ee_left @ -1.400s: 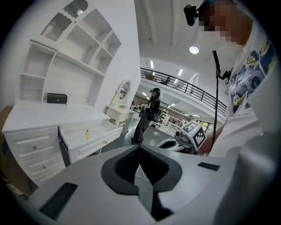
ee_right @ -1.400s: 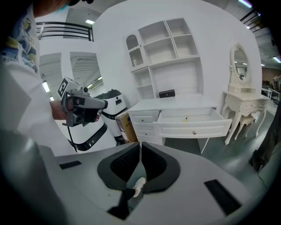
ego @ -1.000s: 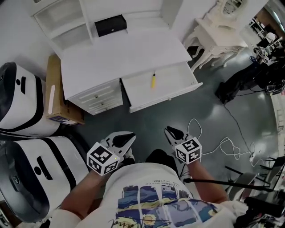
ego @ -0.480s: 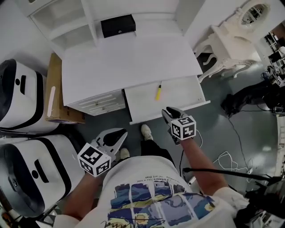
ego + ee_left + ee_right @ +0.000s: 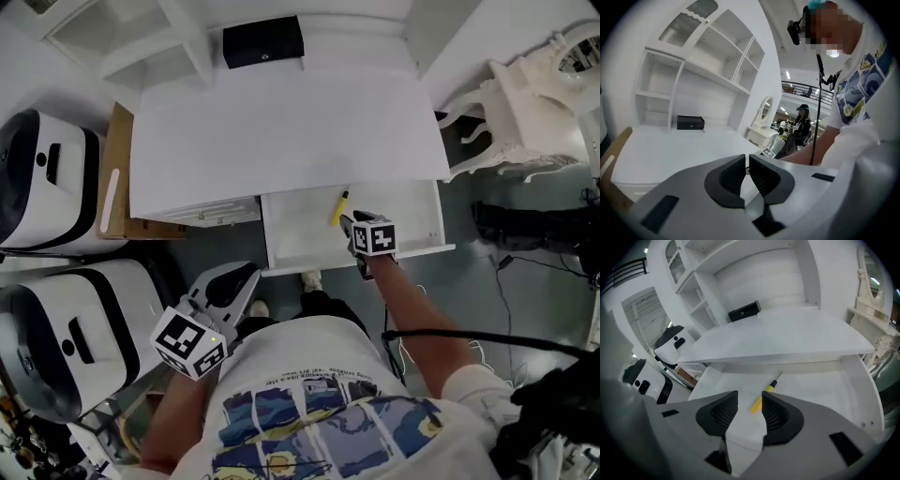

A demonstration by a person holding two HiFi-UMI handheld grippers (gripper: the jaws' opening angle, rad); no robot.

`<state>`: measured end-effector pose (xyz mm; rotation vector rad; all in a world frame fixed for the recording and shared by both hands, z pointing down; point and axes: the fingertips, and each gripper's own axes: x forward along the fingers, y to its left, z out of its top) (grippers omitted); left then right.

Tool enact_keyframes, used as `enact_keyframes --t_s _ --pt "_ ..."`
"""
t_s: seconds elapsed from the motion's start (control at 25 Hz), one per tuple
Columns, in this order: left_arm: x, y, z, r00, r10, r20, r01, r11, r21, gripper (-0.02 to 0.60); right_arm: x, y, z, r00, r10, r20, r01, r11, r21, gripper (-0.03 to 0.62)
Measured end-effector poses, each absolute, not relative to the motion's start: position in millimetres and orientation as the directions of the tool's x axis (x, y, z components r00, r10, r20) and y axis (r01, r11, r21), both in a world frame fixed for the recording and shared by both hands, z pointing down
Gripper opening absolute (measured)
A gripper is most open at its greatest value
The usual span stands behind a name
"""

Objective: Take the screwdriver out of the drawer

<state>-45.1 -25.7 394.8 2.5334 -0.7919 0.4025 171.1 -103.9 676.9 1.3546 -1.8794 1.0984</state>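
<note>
**Status**

1. The drawer (image 5: 292, 234) stands pulled out from under the desk top (image 5: 281, 131). Judged from this, the opening step is complete.
2. The screwdriver (image 5: 338, 207) lies flat on the drawer floor, near the back edge and just under the overhang of the desk top. Its yellow handle points toward the person and its dark tip points toward the desk. It has not been lifted.

**Right gripper**

- The right gripper (image 5: 348, 223) hangs over the drawer, angled downward, with its tips just beside the handle end of the screwdriver.
- In the right gripper view, the jaws of the right gripper (image 5: 750, 395) have just been opening and stand apart.
- The screwdriver (image 5: 757, 403) shows in the gap between them, lying on the drawer (image 5: 820, 394) floor beyond the pads.
- Neither pad presses on it, so the tool is released and carries nothing.

**Left gripper**

- The left gripper (image 5: 246, 275) is held back near the person's body, well apart from the drawer.
- In the left gripper view, the left gripper (image 5: 746, 161) has its pads brought together with only a sliver between them and nothing in that gap.

**Remaining steps (judgement)**

1. Lower the right jaws around the yellow handle.
2. Close them on it.
3. Lift the screwdriver clear of the drawer
</note>
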Motion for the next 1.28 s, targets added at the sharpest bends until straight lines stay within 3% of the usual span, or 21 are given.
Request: enact_keyframes --t_s 0.28,0.56,0.8,1.0,1.08,1.28 --pt "-55 -34 396 0.707 -0.541 0.456 -0.697 -0.64 0.323 0.015 178 -128 726 -0.331 -0.374 0.866 -0.943 0.102 -0.316 0.19" --pt "-66 -42 396 0.647 -0.585 0.488 -0.755 -0.579 0.308 0.015 177 -136 764 -0.328 -0.336 0.883 -0.94 0.02 -0.341 0.196" --pt "-72 -44 396 0.62 -0.594 0.512 -0.778 -0.551 0.302 0.015 178 -141 776 -0.266 -0.326 0.907 -0.963 0.042 -0.268 0.196" --pt "-74 -45 400 0.609 -0.597 0.523 -0.786 -0.541 0.298 0.015 178 -140 785 -0.217 -0.313 0.925 -0.975 0.122 -0.187 0.178" --pt "-74 -45 400 0.607 -0.594 0.527 -0.787 -0.54 0.298 0.015 178 -138 786 -0.194 -0.306 0.932 -0.975 0.162 -0.15 0.133" --pt "-77 -47 398 0.607 -0.589 0.534 -0.786 -0.545 0.292 0.015 182 -133 788 -0.165 -0.293 0.942 -0.974 0.198 -0.109 0.1"
